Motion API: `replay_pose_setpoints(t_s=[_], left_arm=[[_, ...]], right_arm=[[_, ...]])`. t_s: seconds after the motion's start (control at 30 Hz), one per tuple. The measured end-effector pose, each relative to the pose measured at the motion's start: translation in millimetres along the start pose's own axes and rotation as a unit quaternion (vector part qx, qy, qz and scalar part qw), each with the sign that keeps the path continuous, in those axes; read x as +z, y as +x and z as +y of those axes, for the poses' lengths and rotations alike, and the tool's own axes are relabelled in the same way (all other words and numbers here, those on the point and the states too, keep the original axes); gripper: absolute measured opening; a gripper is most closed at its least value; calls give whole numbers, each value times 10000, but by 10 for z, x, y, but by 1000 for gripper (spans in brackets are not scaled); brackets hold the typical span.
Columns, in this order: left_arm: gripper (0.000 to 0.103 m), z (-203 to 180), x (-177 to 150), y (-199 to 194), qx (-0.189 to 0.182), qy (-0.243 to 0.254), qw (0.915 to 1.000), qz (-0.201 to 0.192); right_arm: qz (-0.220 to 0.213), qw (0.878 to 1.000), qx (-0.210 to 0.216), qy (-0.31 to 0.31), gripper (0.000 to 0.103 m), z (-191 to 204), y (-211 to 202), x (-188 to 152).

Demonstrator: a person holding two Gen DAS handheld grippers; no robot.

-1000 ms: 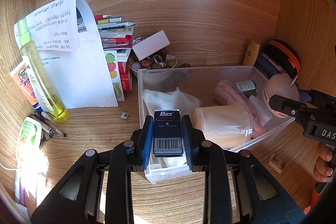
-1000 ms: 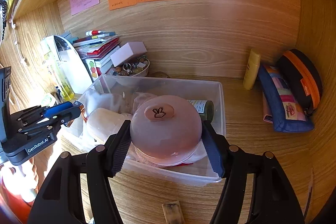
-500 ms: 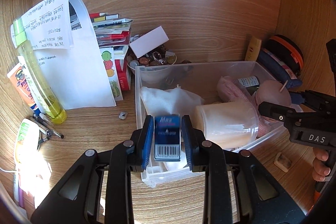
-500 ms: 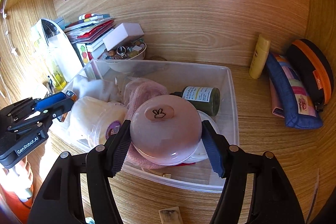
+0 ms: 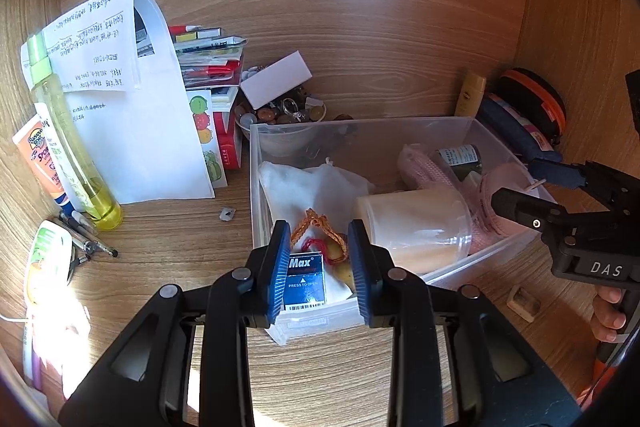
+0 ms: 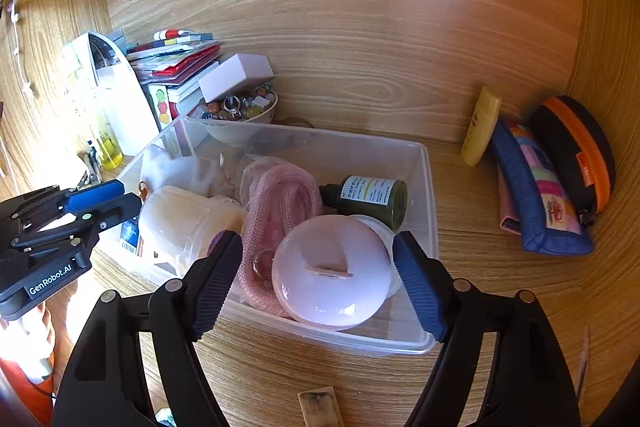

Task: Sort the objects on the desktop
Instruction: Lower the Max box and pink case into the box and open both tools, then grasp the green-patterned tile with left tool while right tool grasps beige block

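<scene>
A clear plastic bin (image 5: 360, 125) (image 6: 428, 187) stands on the wooden desk. My left gripper (image 5: 318, 267) hangs over its near left corner. Its jaws are opening, and the blue Max staple box (image 5: 306, 283) lies loose between them on a white cloth pouch (image 5: 316, 187), beside an orange cord. My right gripper (image 6: 318, 251) is over the bin's near side with its jaws opening. The round pink case (image 6: 332, 271) rests tilted in the bin between them, with gaps on both sides. A pale cup (image 6: 184, 223), a pink mesh pouch (image 6: 280, 195) and a dark green bottle (image 6: 372, 195) also lie inside.
Behind the bin are a bowl of beads (image 5: 284, 115), a white box (image 5: 276, 79), stacked books (image 5: 212, 67) and a leaning sheet of paper (image 5: 132, 131). A yellow-green bottle (image 5: 68, 147), sunscreen tube and pens stand left. A yellow tube (image 6: 480, 127) and pencil cases (image 6: 540, 191) fill the right corner.
My left gripper's jaws have parted and the staple box has dropped from them into the bin. The right jaws have spread and the pink case has sunk and tipped inside the bin.
</scene>
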State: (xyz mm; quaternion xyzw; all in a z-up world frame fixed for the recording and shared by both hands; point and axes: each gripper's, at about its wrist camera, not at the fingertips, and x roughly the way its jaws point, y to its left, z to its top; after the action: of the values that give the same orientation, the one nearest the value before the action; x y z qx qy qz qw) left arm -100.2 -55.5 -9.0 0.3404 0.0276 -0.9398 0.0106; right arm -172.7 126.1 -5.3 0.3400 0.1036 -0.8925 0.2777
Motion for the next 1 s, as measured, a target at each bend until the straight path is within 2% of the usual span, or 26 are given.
replay_pose_setpoints(t_s=[0.07, 0.13, 0.3, 0.37, 0.7, 1.0], left_arm=[[41, -22, -6, -61, -29, 13, 10000, -39], [48, -58, -20, -143, -51, 54, 9999, -123], [53, -166, -55, -296, 11, 241, 9994, -263], [61, -191, -75, -335, -3, 253, 9993, -289], [67, -326, -262, -393, -72, 275, 9996, -79], [71, -527, -469, -377, -255, 328, 9988, 247]], right_arm=[[-20, 10000, -10, -4, 78, 6, -51, -13], [-54, 10000, -25, -6, 81, 9, -106, -33], [-115, 9999, -73, -61, 81, 14, -211, -92], [-124, 9998, -101, -80, 82, 18, -248, -127], [-45, 9995, -222, -217, 82, -16, -387, -376], [316, 9989, -266, -227, 82, -153, -342, -680]])
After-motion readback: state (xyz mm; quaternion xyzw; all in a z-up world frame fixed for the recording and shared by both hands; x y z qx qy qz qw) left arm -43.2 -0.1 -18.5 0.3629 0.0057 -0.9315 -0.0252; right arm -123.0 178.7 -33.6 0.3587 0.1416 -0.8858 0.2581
